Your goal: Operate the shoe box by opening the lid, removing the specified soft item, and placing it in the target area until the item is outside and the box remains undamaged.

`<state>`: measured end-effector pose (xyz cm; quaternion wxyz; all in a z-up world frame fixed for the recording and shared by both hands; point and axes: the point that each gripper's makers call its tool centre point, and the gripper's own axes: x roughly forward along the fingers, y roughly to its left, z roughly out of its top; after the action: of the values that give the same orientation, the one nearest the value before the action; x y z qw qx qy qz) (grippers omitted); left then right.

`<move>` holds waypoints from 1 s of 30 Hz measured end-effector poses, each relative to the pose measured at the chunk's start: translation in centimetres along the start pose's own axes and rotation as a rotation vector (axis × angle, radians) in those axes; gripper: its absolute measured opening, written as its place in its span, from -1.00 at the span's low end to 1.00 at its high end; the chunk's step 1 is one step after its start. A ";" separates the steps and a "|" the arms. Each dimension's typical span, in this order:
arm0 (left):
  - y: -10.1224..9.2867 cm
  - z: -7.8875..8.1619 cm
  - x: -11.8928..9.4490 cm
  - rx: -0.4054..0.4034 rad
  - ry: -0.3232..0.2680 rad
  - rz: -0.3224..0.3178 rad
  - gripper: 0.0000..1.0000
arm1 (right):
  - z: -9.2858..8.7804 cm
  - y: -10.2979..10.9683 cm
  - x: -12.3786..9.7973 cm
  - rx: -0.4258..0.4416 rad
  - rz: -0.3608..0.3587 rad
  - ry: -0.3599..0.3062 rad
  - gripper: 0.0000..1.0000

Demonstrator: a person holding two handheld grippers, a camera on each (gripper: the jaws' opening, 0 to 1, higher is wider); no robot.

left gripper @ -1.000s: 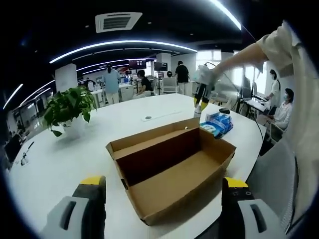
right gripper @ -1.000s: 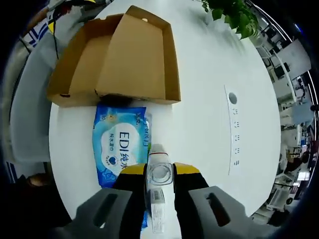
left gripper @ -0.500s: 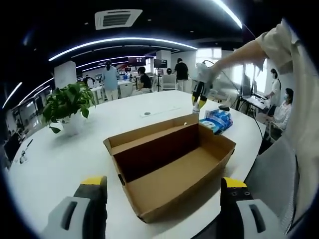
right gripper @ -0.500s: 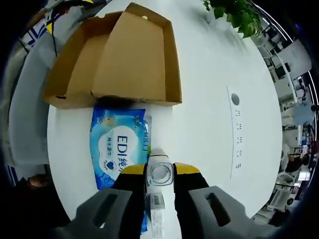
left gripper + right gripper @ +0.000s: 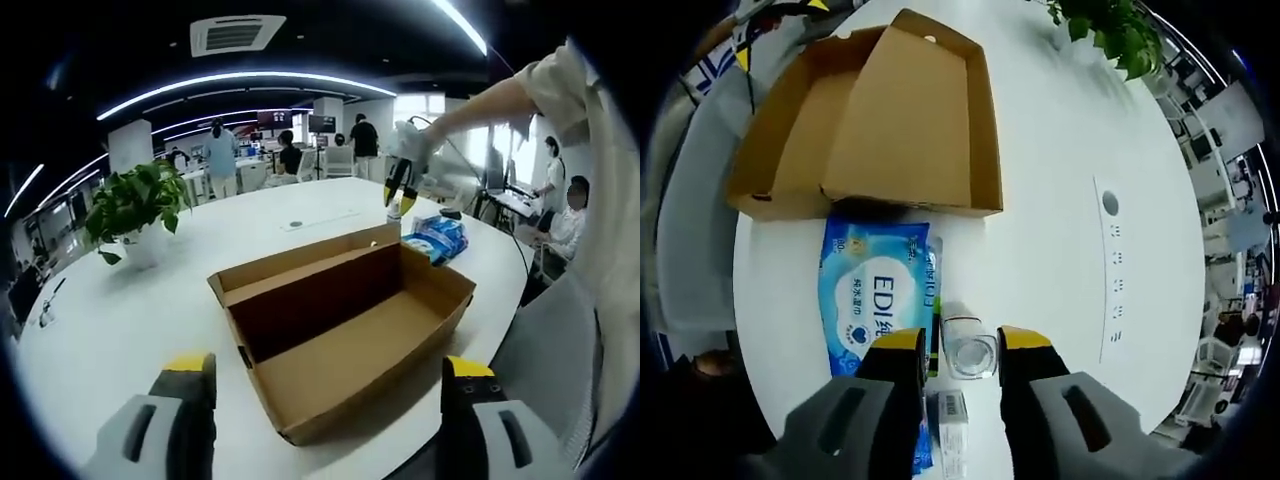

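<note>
Risk: the small bottle (image 5: 968,352) stood upright on the table (image 5: 1060,200) between the parted jaws of the right gripper (image 5: 948,352); a sideways nudge on the way out could have tipped it onto the wipes pack (image 5: 877,300) just beside it.
Second risk: the box (image 5: 340,320) sat near the table's rim, so a push from either gripper might have slid or dented it.
Box contents: in the left gripper view the box was open and looked empty inside, bare cardboard floor and walls.
Soft item: the blue wipes pack lay flat on the table, outside the box and touching or almost touching its outer wall.
Right gripper: jaws apart, gripping nothing that I could see.
Left gripper (image 5: 325,372): jaws wide apart, empty, facing the box's near corner.
Background: a potted plant (image 5: 135,205) stood on the table, well apart from the box.
</note>
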<state>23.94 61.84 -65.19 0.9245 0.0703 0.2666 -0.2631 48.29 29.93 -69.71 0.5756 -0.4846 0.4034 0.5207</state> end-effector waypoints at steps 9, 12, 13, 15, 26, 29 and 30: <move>1.5 -0.1 -0.2 -0.034 0.004 0.068 0.63 | 0.9 -0.9 -0.6 0.009 -0.055 -0.034 -0.30; 1.9 -0.2 -0.2 -0.044 0.013 0.086 0.38 | 1.7 -1.4 -1.1 0.041 -0.088 -0.060 -0.27; 2.2 -0.2 -0.2 -0.041 0.017 0.101 0.31 | 1.9 -1.5 -1.2 0.050 -0.093 -0.069 -0.26; 2.4 -0.4 -0.2 -0.045 0.025 0.114 0.21 | 3.0 -1.4 -1.5 0.083 -0.100 -0.111 -0.21; 3.4 -1.4 0.1 -0.047 0.090 0.172 -0.13 | 6.3 -0.1 -1.1 0.209 -0.074 -0.227 -0.20; 3.7 -1.7 0.1 -0.080 0.097 0.187 -0.22 | 6.8 0.4 -0.6 0.242 -0.067 -0.248 -0.22; 3.8 -1.9 0.1 -0.089 0.102 0.192 -0.25 | 7.0 0.4 -0.4 0.259 -0.067 -0.254 -0.23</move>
<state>25.14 65.53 -66.92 0.9328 0.0678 0.3168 -0.1576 47.53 36.64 -67.92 0.6963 -0.3499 0.3748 0.5022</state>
